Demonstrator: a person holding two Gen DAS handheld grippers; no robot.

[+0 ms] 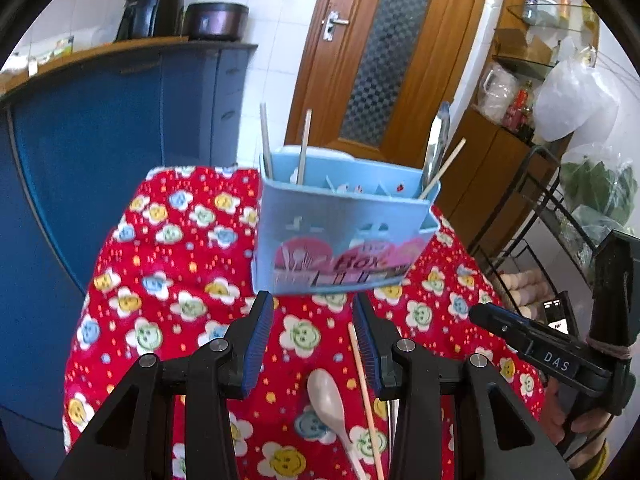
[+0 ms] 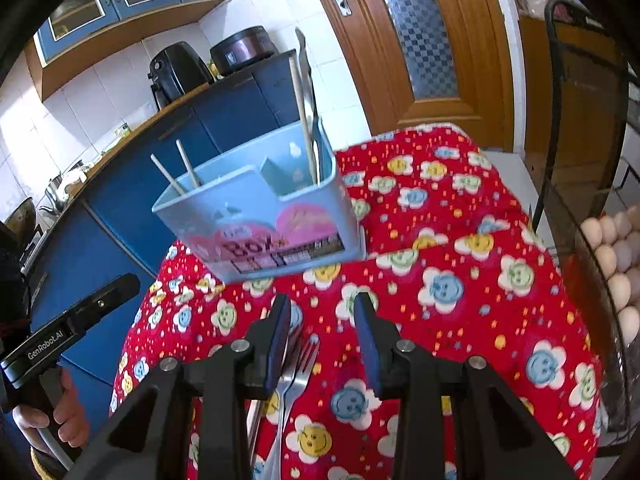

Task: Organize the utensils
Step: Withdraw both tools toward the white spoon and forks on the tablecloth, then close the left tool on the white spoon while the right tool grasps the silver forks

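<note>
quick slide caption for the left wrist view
Open left gripper faces a blue utensil box on the floral cloth, spoon and chopstick lying loose.

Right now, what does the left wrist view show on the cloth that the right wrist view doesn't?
Left wrist only: a white spoon and a loose chopstick under the open left hand-held gripper. Right wrist only: a metal fork under the open right hand-held gripper. Both: the blue utensil box, holding chopsticks, on the red flowered cloth.

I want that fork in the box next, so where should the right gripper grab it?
Grip the fork at its narrow neck below the tines, right gripper coming from above, fingers astride. It lies flat on the cloth, tines toward the box.
</note>
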